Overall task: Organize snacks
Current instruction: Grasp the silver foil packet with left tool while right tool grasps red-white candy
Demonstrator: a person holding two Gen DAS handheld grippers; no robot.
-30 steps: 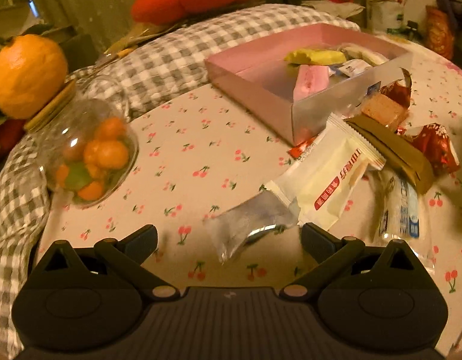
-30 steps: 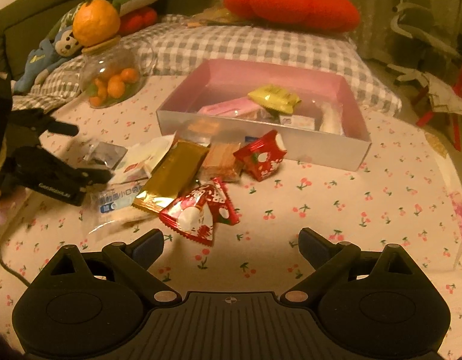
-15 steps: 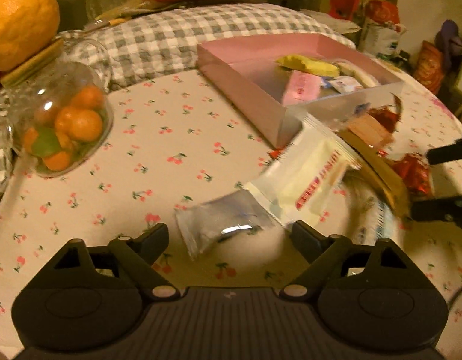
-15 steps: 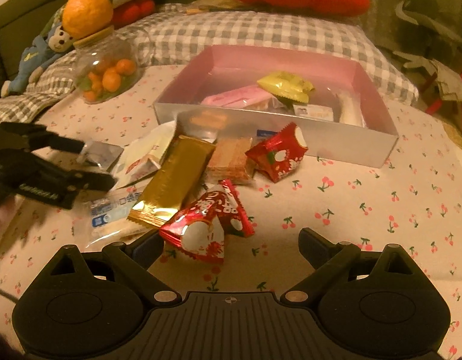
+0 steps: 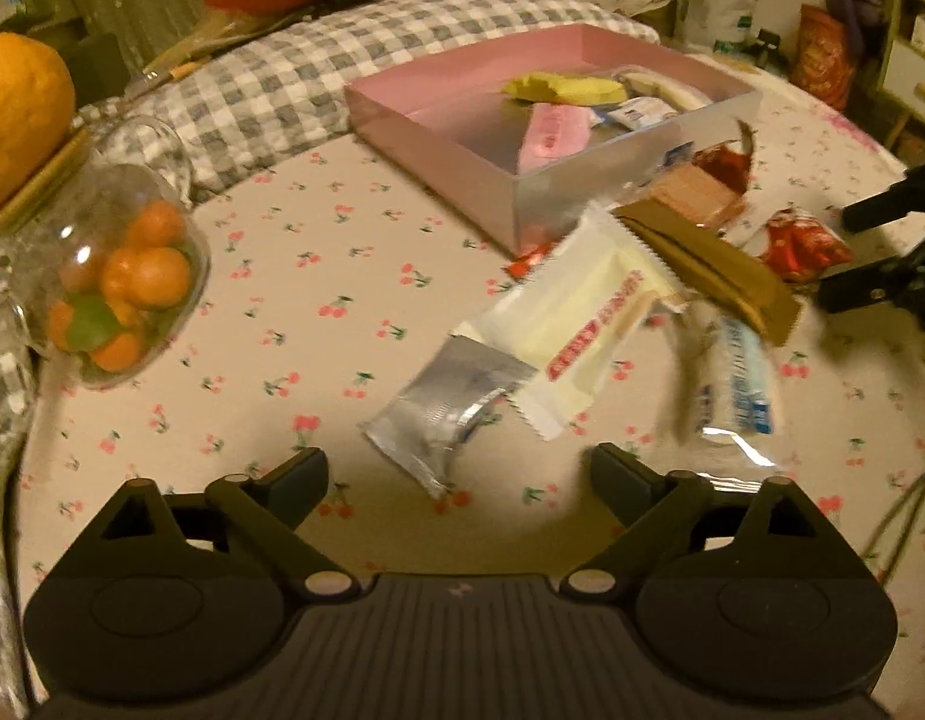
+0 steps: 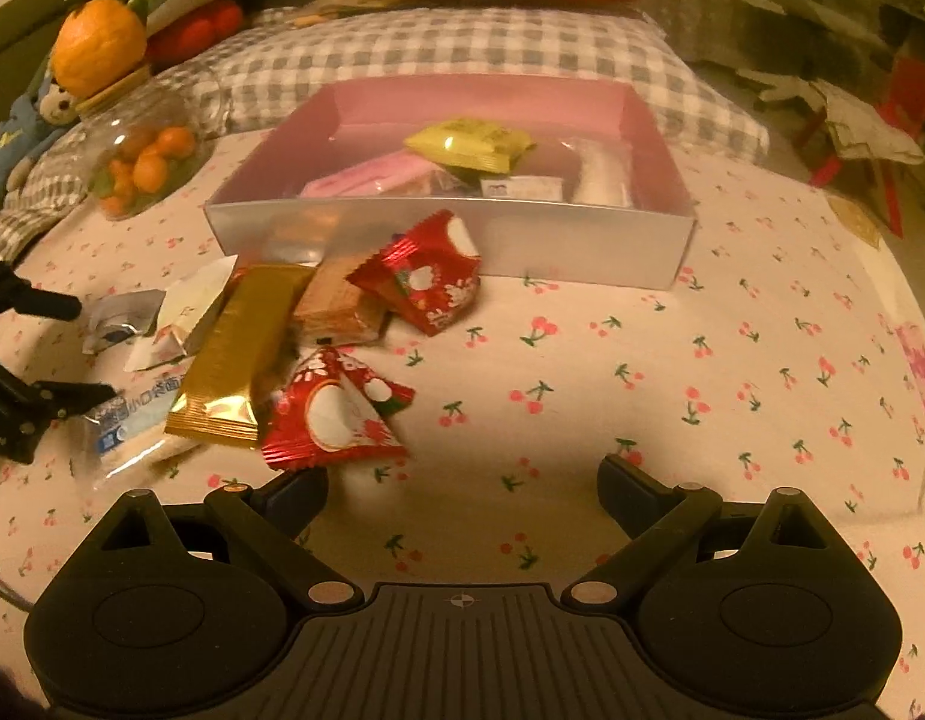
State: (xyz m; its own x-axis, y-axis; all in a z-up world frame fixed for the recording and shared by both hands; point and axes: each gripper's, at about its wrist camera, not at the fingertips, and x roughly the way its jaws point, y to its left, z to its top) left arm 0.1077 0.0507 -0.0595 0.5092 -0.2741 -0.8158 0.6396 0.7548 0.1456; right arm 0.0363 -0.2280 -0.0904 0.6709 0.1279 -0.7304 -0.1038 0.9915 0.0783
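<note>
Snacks [image 6: 234, 360] heaped at pink box [image 6: 450, 234] front wall; both jaws wide, left's opening, nothing between; bare cloth [image 6: 702, 396] rightward.

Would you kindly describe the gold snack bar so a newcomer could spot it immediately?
Find the pink box on the cherry-print cloth; a heap of loose snacks lies before its near wall. The gold bar is the long, shiny, plain metallic wrapper there, between a white packet and red printed pouches.

Left gripper [image 5: 459, 468] jaws opening, nothing between; silver packet [image 5: 447, 405] just ahead, pink box [image 5: 462, 162] beyond.
</note>
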